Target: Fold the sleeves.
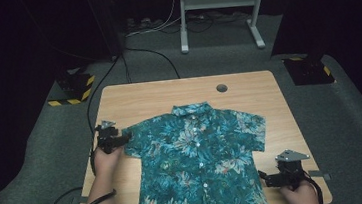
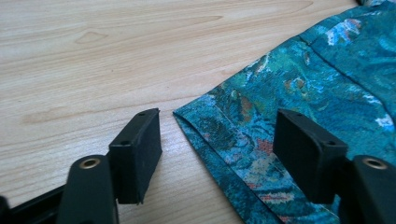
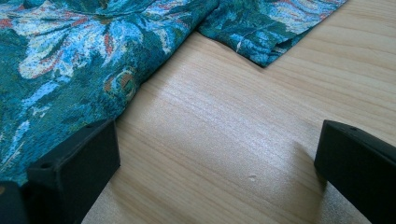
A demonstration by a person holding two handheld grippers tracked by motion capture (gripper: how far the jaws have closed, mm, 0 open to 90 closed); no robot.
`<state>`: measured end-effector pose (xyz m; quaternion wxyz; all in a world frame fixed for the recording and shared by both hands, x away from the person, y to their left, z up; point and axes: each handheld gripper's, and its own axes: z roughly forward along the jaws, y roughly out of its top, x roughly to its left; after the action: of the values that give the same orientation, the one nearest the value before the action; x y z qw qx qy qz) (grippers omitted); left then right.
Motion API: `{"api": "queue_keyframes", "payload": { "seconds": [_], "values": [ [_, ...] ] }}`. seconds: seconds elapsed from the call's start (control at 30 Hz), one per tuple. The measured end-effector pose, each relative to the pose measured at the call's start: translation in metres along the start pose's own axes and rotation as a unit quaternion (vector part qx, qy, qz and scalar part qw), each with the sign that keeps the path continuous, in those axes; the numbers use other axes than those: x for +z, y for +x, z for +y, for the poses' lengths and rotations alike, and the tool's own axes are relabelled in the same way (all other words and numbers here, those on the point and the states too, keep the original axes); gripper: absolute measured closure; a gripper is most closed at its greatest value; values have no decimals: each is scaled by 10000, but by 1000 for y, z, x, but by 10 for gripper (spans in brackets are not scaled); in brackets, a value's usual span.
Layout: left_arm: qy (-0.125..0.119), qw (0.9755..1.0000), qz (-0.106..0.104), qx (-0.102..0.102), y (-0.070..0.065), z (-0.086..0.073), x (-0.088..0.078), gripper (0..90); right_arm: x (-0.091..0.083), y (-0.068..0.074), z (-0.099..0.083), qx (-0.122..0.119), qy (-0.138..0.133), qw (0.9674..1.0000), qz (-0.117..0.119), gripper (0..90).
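Floral shirt (image 1: 201, 155) lies flat, front up, on the table (image 1: 248, 88). Left gripper (image 1: 122, 138) sits low at the sleeve hem (image 2: 205, 140), jaws open astride its corner. Right gripper (image 1: 265, 178) rests beside the shirt's lower side, jaws open, holding nothing.

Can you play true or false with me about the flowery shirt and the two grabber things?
1. The shirt lies flat on the table. True.
2. The left gripper is squeezing a sleeve. False: its jaws are open around the sleeve's edge.
3. The right gripper is open. True.
4. The shirt is plain red. False: it is teal with flowers.
5. The collar points toward the person. False: it points away.
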<state>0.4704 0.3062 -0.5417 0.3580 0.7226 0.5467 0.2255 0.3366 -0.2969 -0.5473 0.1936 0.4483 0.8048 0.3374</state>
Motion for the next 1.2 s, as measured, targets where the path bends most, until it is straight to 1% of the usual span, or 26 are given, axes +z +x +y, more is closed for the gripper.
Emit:
{"api": "queue_keyframes", "payload": {
  "seconds": [0.03,0.1,0.13,0.17,0.2,0.23,0.27,0.33,0.4,0.5,0.57,0.6,0.67,0.7,0.77,0.93,0.97,1.03,1.2],
  "values": [
    [1,10000,34,24,-2,0,0,342,0,0,0,-1,0,10000,0,0],
    [32,9997,103,197,-6,0,1,353,0,0,0,0,0,10000,0,0],
    [45,9994,169,295,-9,0,1,376,0,0,0,-5,-4,10000,0,0],
    [25,9994,149,313,-9,-1,1,408,0,0,0,-6,-4,10000,-1,0],
    [-4,9995,168,286,-10,-1,1,426,0,0,0,-6,-4,10000,0,0],
    [-37,9995,189,246,-10,-2,0,463,0,0,0,-6,-5,10000,0,0],
    [-66,9995,178,261,-10,-3,-1,510,0,0,0,-2,-2,10000,0,0],
    [-76,9994,127,323,-12,-3,-1,570,0,0,0,0,-3,10000,-1,0],
    [-85,9993,78,351,-12,-4,-1,619,0,0,0,0,-2,10000,-1,0],
    [-106,9994,48,337,-14,-4,-2,694,0,0,0,-6,-4,10000,-1,0],
    [-93,9992,28,381,-16,-5,-2,753,0,0,0,0,-2,10000,-1,0],
    [-94,9993,31,373,-17,-5,-2,769,0,0,0,-2,-2,10000,-1,0],
    [-59,9996,16,291,-19,-5,-3,816,0,0,0,0,-3,10000,-1,0],
    [-37,9997,-4,233,-19,-4,-3,825,0,0,0,-5,-4,10000,-1,0],
    [-28,9998,-30,201,-21,-5,-3,840,0,0,0,-6,-5,10000,-2,0],
    [20,10000,-66,36,-21,-4,-5,862,0,1,0,20,-2,10000,-18,0],
    [40,10000,-61,-22,-20,-4,-5,867,0,1,0,26,3,10000,-19,0],
    [24,10000,-68,-52,-20,-4,-6,872,0,1,0,26,3,10000,-19,0],
    [-158,9996,-125,-222,-17,-4,-12,873,0,1,0,21,-2,10000,-18,0]
  ]
}}
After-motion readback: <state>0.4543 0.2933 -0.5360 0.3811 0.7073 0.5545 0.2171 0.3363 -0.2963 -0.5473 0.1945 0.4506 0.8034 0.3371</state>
